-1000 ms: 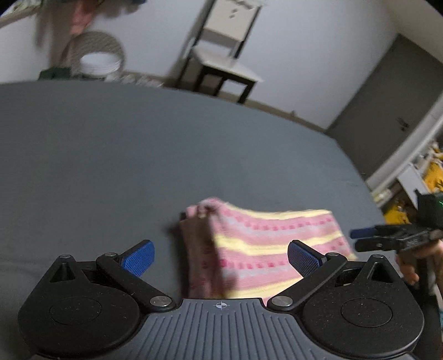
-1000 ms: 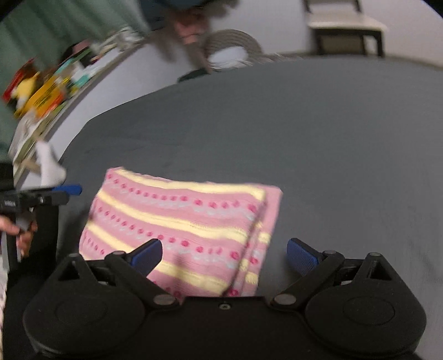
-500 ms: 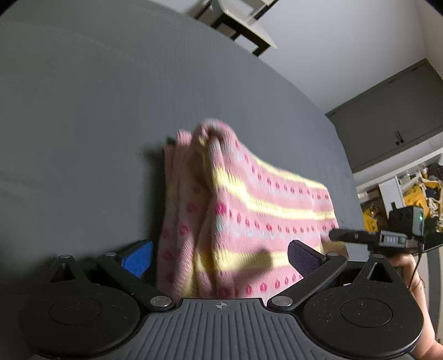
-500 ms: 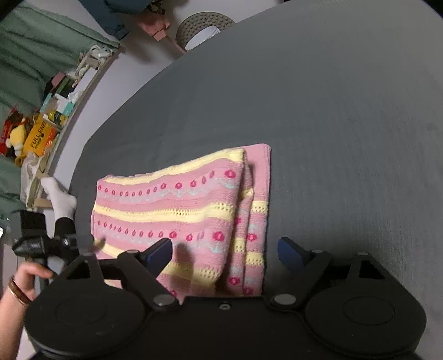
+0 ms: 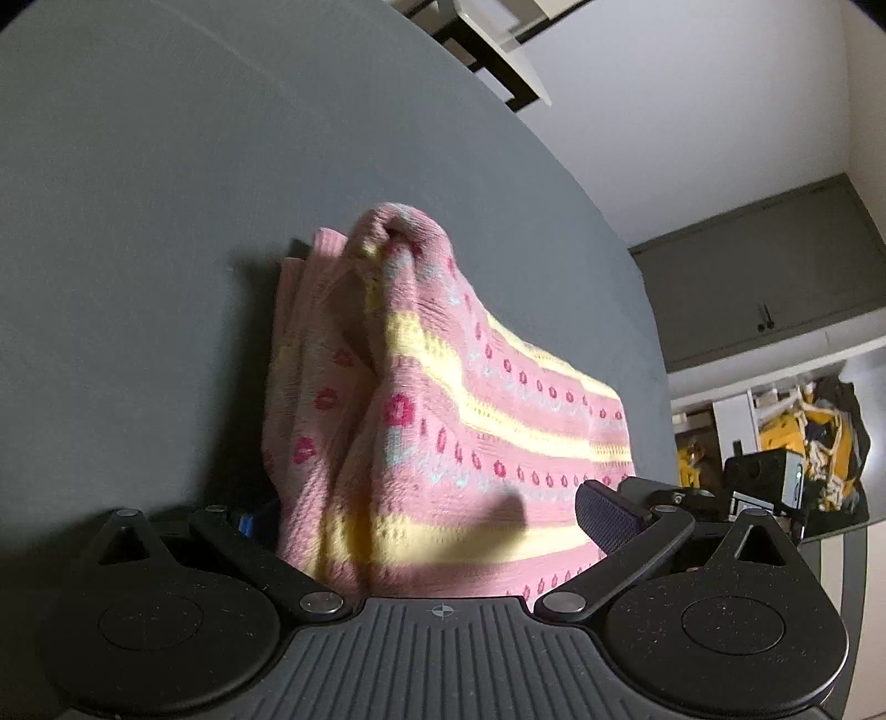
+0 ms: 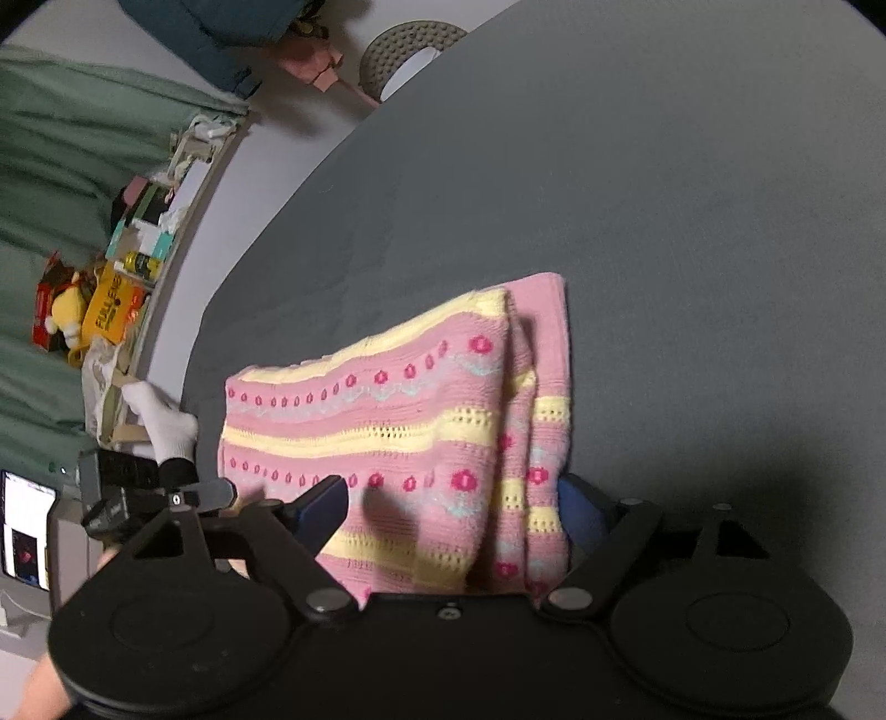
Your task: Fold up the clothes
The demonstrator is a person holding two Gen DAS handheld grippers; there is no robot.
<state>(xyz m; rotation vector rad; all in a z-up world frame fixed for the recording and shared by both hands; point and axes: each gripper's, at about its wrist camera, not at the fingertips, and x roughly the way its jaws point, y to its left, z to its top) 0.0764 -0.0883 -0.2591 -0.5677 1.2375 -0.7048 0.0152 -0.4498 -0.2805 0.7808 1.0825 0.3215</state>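
Note:
A folded pink knit garment (image 5: pixel 443 421) with yellow stripes and red dots lies on the grey surface (image 5: pixel 138 249). Its bunched folded edge rises at the far end. My left gripper (image 5: pixel 432 520) is open and low over the garment's near edge, with cloth between its fingers; the left pad is mostly hidden behind the fabric. In the right wrist view the same garment (image 6: pixel 398 410) lies with its layered edge to the right. My right gripper (image 6: pixel 451 509) is open, both fingers straddling the near edge. The other gripper (image 6: pixel 166 498) shows at the garment's left side.
A chair (image 5: pixel 493 50) stands beyond the surface's far edge, and a grey cabinet (image 5: pixel 775 293) and cluttered shelf (image 5: pixel 803 443) are at the right. In the right wrist view a shelf of boxes (image 6: pixel 111 299), a green curtain (image 6: pixel 55 166) and a round basket (image 6: pixel 410 50) border the surface.
Both grippers have moved forward and down onto the garment's near edge, so cloth now lies between their open fingers. The garment itself has stayed in place.

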